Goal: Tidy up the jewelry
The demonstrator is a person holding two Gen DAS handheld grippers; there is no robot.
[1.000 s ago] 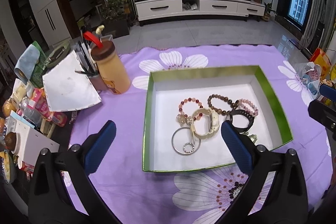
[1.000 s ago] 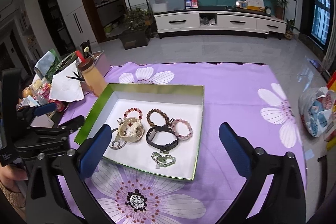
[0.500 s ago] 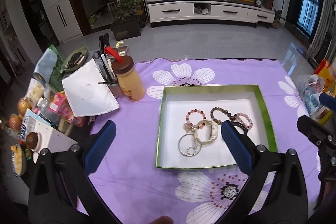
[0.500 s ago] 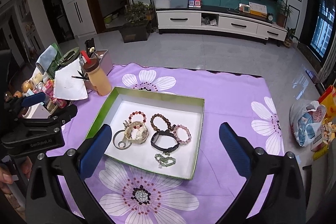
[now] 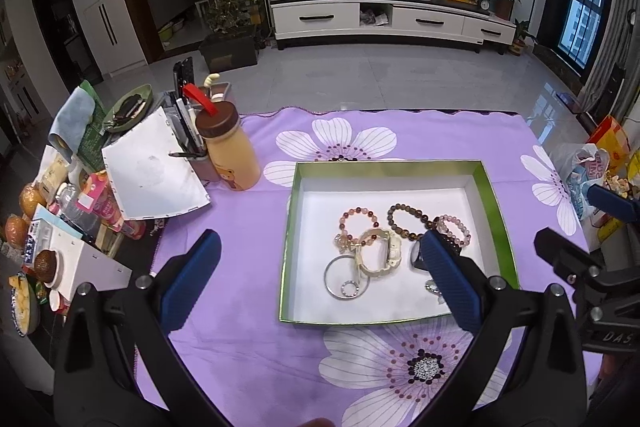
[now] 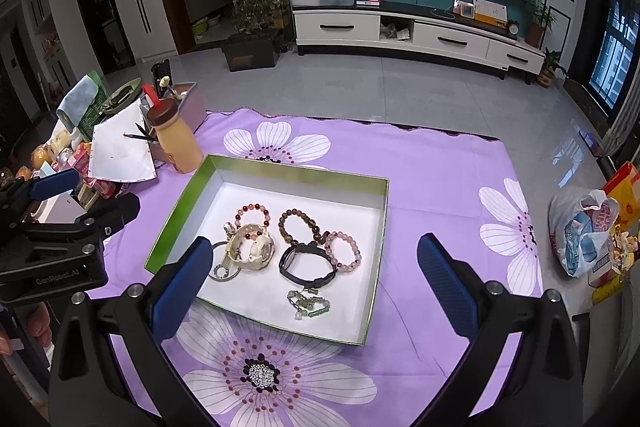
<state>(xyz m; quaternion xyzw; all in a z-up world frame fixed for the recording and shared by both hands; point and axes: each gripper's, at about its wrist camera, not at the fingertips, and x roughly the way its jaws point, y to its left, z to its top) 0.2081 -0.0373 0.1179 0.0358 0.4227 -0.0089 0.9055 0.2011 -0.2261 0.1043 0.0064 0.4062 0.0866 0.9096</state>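
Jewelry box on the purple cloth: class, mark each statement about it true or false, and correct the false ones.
1. All the jewelry lies inside the green-rimmed box. True.
2. The left gripper holds the cream watch. False: it is open and empty.
3. The black band lies beside the pink bead bracelet. True.
4. The right gripper is shut. False: its fingers are spread wide.
5. The brown-lidded bottle stands inside the box. False: it stands outside, on the cloth.

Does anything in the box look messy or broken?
Nothing looks broken. In the green box, the cream watch lies on a beaded bracelet and silver ring, a small tangle.
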